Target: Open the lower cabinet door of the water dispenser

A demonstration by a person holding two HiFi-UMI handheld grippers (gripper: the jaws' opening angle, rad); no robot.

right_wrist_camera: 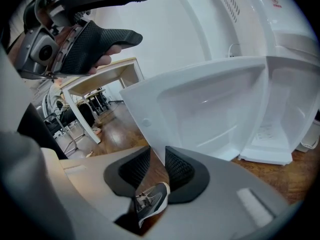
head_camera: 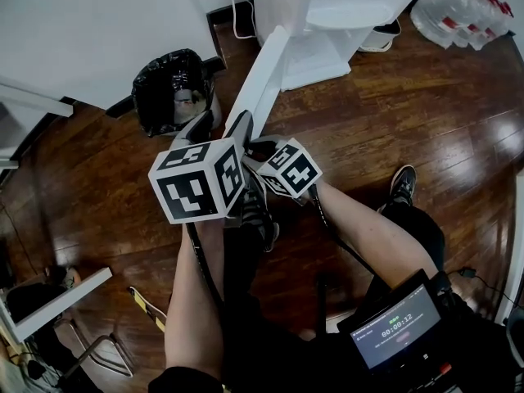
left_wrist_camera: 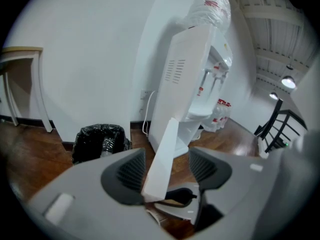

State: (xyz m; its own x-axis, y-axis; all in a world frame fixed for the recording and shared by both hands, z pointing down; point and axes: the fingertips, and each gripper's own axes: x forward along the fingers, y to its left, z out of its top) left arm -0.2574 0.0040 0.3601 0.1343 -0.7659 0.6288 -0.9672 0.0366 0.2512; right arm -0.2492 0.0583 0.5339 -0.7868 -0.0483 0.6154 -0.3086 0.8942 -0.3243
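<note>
Right claw [right_wrist_camera: 157, 152]: clenched narrow, and by the look of it pinching the thin rim at the free lower corner of the cabinet door [right_wrist_camera: 210, 109]; the wooden floor [head_camera: 393, 113] shows through the slit behind the pads
Left claw [left_wrist_camera: 167, 167]: released, jaws wide; the door's thick free edge stands between them, close against one pad and clear of the other; straddled, not gripped
Cabinet door: swung well out from the water dispenser [left_wrist_camera: 195, 69], hollow inner face turned to the right claw; the cabinet mouth gapes just beside the hinge side
Why held so: my read is that a pinch on the free edge, far from the hinge, gives the easiest pull; the open left claw looks like a fence against swing-back
Progress: the door looks as good as open; little left but letting go
Dispenser: stands on the floor, back to the wall
Bin [head_camera: 168, 88]: black-bagged, at the floor's wall edge, near the door's outer face; any further swing would head that way, so that's the tight side
Open room: bare floor on the inner-face side; bottle packs [head_camera: 458, 6] well apart beyond the dispenser
Below the claws: the person's shoe [right_wrist_camera: 150, 201], so pulling straight back is cramped
</note>
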